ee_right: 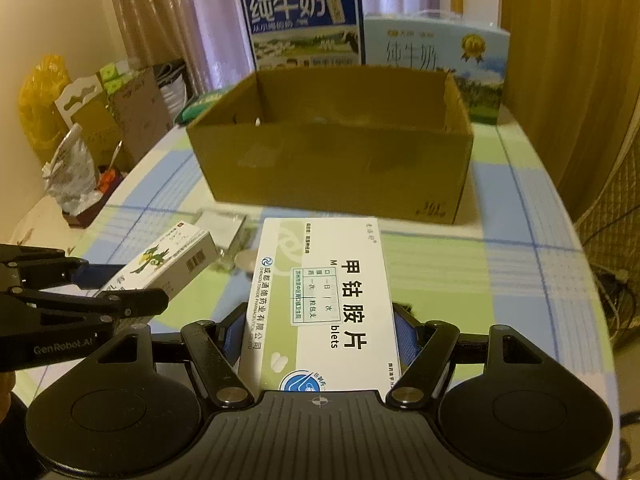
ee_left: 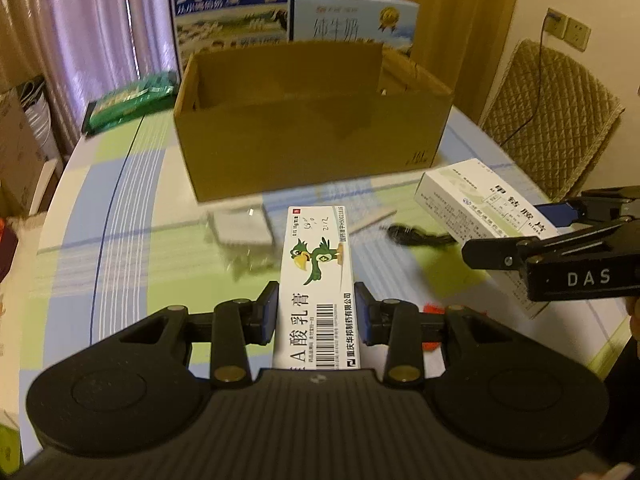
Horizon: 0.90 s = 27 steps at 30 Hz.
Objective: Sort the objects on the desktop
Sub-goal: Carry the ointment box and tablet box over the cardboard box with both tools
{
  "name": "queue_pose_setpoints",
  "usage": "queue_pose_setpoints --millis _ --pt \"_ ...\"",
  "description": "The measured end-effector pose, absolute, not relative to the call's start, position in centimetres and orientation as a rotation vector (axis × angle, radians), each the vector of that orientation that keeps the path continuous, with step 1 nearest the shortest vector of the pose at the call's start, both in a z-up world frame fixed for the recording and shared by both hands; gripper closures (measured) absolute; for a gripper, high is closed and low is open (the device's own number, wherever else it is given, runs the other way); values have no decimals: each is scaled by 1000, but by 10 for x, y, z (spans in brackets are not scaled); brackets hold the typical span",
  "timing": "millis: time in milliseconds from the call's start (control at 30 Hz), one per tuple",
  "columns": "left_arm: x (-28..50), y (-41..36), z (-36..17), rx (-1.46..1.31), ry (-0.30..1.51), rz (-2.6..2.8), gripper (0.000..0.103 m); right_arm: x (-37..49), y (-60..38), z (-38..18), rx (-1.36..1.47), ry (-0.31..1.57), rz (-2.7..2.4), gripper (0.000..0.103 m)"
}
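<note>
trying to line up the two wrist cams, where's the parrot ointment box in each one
Left wrist view: the parrot ointment box stands lower centre, clamped between the left gripper fingers, pointing at the cardboard box.
Right wrist view: the same box lies at the left edge, middle height, held by the left gripper entering from the left.
Shared landmark: the open cardboard box ahead on the table.

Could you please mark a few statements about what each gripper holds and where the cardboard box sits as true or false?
1. The left gripper holds the parrot box. True.
2. The right gripper is empty. False: it is shut on the tablet box.
3. The cardboard box is open at the top. True.
4. The cardboard box stands on the floor. False: it stands on the checked table.
5. Two milk cartons stand behind the cardboard box. True.
</note>
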<state>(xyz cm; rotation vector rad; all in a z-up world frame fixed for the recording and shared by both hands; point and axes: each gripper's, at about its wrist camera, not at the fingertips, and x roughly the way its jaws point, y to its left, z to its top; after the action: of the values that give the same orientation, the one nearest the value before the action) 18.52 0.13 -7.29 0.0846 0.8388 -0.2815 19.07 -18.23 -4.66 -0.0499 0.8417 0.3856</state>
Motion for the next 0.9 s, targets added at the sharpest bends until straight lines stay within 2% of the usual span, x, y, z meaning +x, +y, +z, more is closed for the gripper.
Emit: queue_pose_setpoints --millis 567,900 --pt "298 -4 8 131 709 -291 70 290 -183 11 -83 743 387 35" --pt "368 -6 7 123 733 -270 70 359 -174 8 -84 749 386 35"
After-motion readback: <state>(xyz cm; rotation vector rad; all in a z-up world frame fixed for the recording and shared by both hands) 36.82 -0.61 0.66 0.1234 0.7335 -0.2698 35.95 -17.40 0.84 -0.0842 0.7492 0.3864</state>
